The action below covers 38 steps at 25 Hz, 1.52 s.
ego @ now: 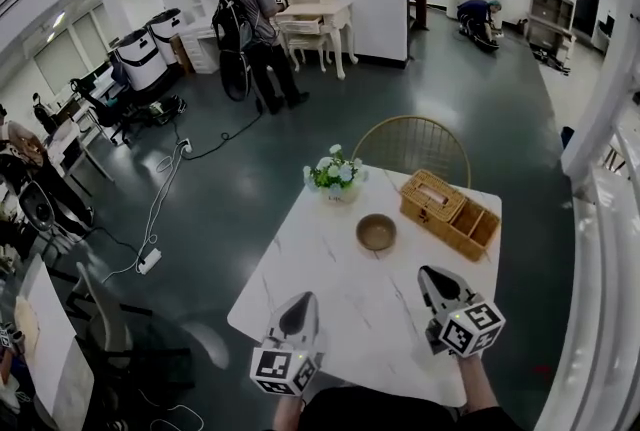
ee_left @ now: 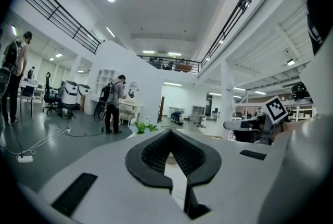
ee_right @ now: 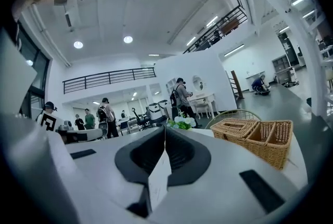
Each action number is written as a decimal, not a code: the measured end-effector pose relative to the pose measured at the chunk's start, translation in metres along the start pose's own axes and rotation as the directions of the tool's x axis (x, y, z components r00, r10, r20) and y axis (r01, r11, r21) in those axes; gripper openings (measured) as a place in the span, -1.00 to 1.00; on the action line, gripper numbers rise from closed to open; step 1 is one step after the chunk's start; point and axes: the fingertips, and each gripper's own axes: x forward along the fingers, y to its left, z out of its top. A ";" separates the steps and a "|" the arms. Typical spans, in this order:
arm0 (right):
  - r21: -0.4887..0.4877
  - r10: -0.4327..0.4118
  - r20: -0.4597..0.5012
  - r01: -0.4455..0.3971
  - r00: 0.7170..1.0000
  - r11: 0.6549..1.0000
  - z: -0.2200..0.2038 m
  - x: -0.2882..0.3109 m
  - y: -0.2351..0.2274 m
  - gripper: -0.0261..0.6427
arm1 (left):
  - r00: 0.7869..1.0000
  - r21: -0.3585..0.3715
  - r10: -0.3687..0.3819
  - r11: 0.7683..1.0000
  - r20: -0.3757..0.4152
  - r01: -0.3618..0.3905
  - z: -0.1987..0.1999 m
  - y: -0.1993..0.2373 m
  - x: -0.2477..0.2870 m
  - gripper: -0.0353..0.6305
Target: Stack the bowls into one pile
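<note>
Near edge: left gripper [ego: 301, 304] and right gripper [ego: 430, 274], jaws closed together and empty, above the table [ego: 300, 269]. Mid-table: one bowl pile [ego: 376, 232], number of bowls indiscernible; stacking appears complete. Beyond: wicker basket [ego: 450, 211], flowers [ego: 335, 174], chair [ego: 415, 147]; nothing obstructs.

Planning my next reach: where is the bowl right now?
In the head view, the bowl sits near the middle of the table, just nearer and right of the flowers and left of the wicker basket.
</note>
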 end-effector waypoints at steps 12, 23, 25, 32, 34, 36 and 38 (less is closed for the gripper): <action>-0.053 -0.033 0.108 0.039 0.994 0.998 0.040 -0.038 0.002 -0.88 | 0.997 0.023 0.032 0.999 0.076 -0.034 0.029 0.004 -0.025 -0.85; -0.053 -0.085 0.143 0.093 0.986 0.994 0.050 -0.059 -0.013 -0.88 | 0.994 0.028 0.061 0.998 0.090 -0.063 0.031 0.003 -0.030 -0.85; -0.060 -0.085 0.134 0.094 0.987 0.994 0.049 -0.060 -0.014 -0.88 | 0.994 0.029 0.062 0.997 0.089 -0.065 0.031 0.004 -0.030 -0.85; -0.089 -0.082 0.108 0.092 0.991 0.992 0.046 -0.058 -0.009 -0.88 | 0.994 0.027 0.071 0.997 0.079 -0.074 0.029 0.006 -0.032 -0.85; -0.096 -0.082 0.107 0.092 0.991 0.991 0.046 -0.059 -0.009 -0.88 | 0.995 0.028 0.070 0.997 0.076 -0.072 0.027 0.005 -0.032 -0.85; -0.094 -0.082 0.110 0.093 0.991 0.991 0.046 -0.060 -0.009 -0.88 | 0.995 0.027 0.070 0.997 0.071 -0.072 0.025 0.004 -0.033 -0.85; -0.090 -0.084 0.110 0.094 0.990 0.992 0.046 -0.061 -0.008 -0.88 | 0.995 0.029 0.073 0.997 0.062 -0.075 0.023 0.005 -0.035 -0.85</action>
